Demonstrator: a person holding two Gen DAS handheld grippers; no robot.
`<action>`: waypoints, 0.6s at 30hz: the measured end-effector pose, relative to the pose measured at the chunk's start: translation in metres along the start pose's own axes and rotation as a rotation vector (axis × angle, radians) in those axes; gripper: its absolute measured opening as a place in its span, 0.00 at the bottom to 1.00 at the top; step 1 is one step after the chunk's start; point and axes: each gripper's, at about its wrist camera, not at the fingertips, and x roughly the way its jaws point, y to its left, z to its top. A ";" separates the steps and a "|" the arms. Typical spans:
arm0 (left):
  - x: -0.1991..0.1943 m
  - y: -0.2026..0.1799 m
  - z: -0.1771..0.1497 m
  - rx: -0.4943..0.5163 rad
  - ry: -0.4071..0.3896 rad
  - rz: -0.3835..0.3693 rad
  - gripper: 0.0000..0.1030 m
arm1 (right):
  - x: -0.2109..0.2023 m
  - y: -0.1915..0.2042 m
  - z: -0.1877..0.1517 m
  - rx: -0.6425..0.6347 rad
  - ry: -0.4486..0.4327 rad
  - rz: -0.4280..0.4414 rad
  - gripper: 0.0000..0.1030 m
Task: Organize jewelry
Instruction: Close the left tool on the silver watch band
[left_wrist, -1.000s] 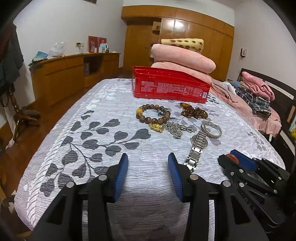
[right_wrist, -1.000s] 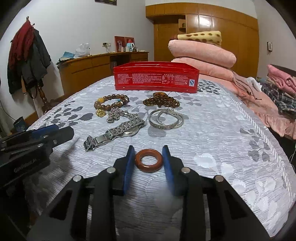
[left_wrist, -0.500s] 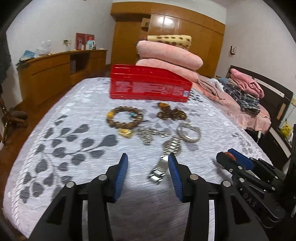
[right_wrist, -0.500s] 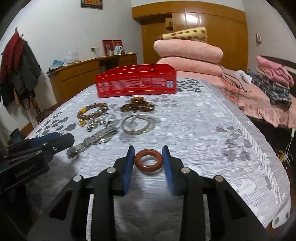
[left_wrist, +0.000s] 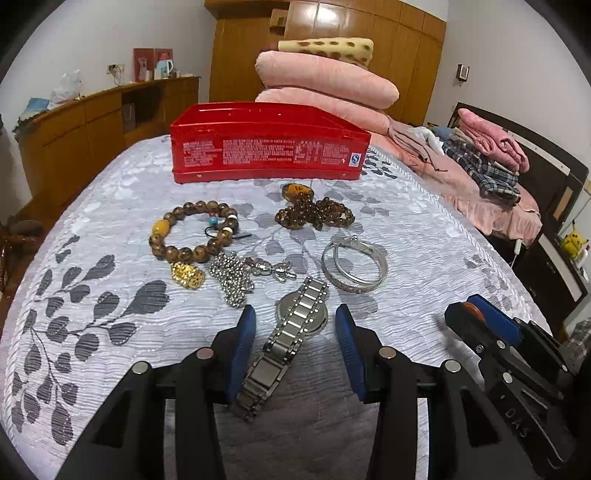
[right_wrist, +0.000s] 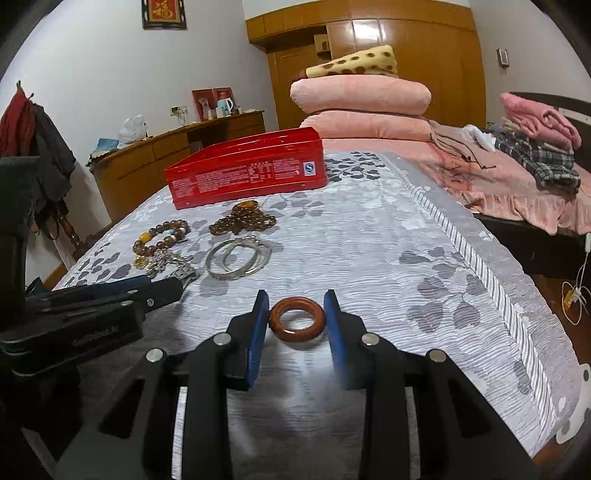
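Observation:
Jewelry lies on the grey leaf-patterned bedcover in front of an open red tin (left_wrist: 269, 153). There is a brown bead bracelet (left_wrist: 194, 230), a dark bead bracelet (left_wrist: 314, 214), a silver chain (left_wrist: 236, 275), a gold charm (left_wrist: 187, 275), silver bangles (left_wrist: 354, 266) and a steel watch (left_wrist: 301, 314). My left gripper (left_wrist: 294, 332) is open and straddles the watch band, its pads clear of it. To its right, my right gripper (right_wrist: 297, 314) is shut on a brown ring (right_wrist: 297, 336), held above the cover. The tin (right_wrist: 247, 170) and bangles (right_wrist: 238, 256) lie beyond it to the left.
Folded pink blankets (left_wrist: 325, 81) are stacked behind the tin. Clothes (left_wrist: 487, 158) lie on a second bed at the right. A wooden sideboard (left_wrist: 92, 125) runs along the left wall. The bedcover's edge (right_wrist: 509, 306) drops off to the right of the right gripper.
My left gripper has moved right, from bare cover to over the watch band. My right gripper, still holding the ring, has shifted right and the jewelry now sits further to its left.

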 end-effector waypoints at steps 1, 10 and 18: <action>0.000 0.000 0.000 -0.001 0.005 -0.001 0.43 | 0.001 -0.002 0.000 0.004 0.002 0.000 0.28; 0.002 -0.005 0.000 0.031 0.011 0.014 0.30 | 0.008 -0.002 0.001 0.007 0.021 0.000 0.29; -0.016 0.009 -0.006 -0.015 -0.008 0.012 0.29 | 0.009 0.003 0.003 -0.011 0.036 -0.016 0.29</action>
